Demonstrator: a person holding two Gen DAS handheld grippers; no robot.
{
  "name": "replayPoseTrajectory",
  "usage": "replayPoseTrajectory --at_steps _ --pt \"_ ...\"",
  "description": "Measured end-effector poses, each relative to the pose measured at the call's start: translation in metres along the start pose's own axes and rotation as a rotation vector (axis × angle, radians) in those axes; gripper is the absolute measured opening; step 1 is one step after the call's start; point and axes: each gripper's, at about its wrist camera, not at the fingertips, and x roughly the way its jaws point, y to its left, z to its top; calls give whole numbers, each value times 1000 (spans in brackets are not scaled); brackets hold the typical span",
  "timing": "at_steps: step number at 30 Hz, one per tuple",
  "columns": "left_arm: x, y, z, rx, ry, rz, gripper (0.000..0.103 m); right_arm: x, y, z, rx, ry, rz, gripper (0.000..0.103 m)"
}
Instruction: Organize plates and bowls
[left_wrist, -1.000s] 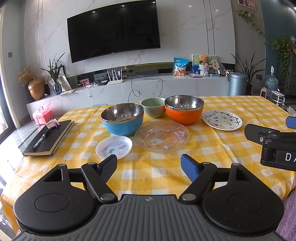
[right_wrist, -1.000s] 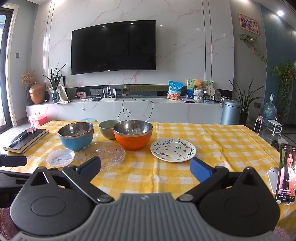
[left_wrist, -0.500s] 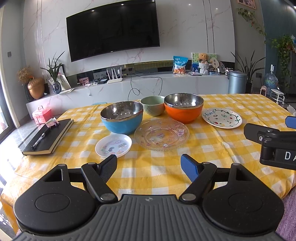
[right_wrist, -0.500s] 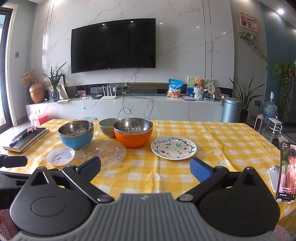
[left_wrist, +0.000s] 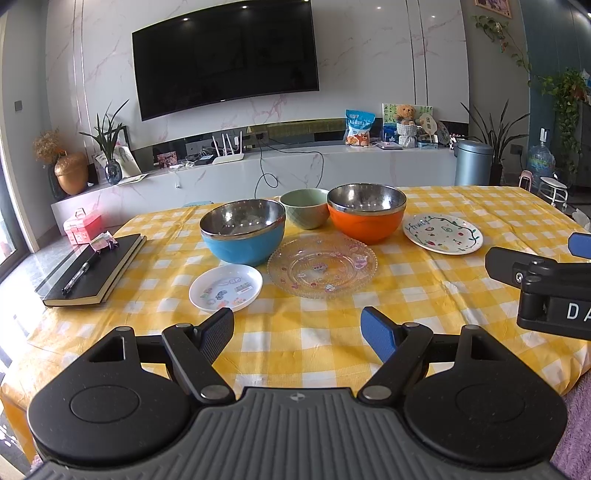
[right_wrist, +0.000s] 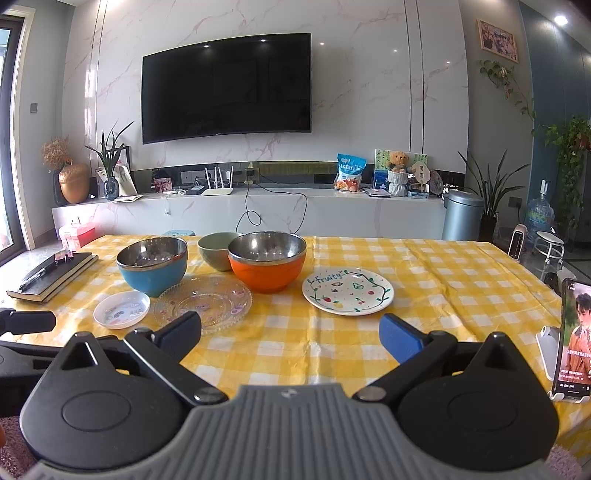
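Observation:
On the yellow checked table (left_wrist: 461, 291) stand a blue steel bowl (left_wrist: 242, 230), a green bowl (left_wrist: 304, 207) and an orange steel bowl (left_wrist: 365, 212). In front lie a small white plate (left_wrist: 225, 287), a clear glass plate (left_wrist: 321, 266) and a white "Fruity" plate (left_wrist: 442, 233). My left gripper (left_wrist: 297, 328) is open and empty, short of the small and glass plates. My right gripper (right_wrist: 290, 332) is open and empty, near the table's front, short of the "Fruity" plate (right_wrist: 348, 290). The right gripper's body shows at the left view's right edge (left_wrist: 546, 284).
A black notebook with a pen (left_wrist: 92, 269) lies at the table's left. A phone on a stand (right_wrist: 574, 339) stands at the right edge. Behind the table are a TV (right_wrist: 227, 86), a white console (right_wrist: 258, 210) and a grey bin (right_wrist: 461, 216).
Both grippers have drifted slightly; the dishes sit a little lower in the right wrist view. Nothing was taken hold of, and both jaws stay open.

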Motion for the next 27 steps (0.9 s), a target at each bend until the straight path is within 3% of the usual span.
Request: replayPoseTrajectory --at_steps 27 --pt "0 0 0 0 5 -1 92 2 2 0 2 10 5 100"
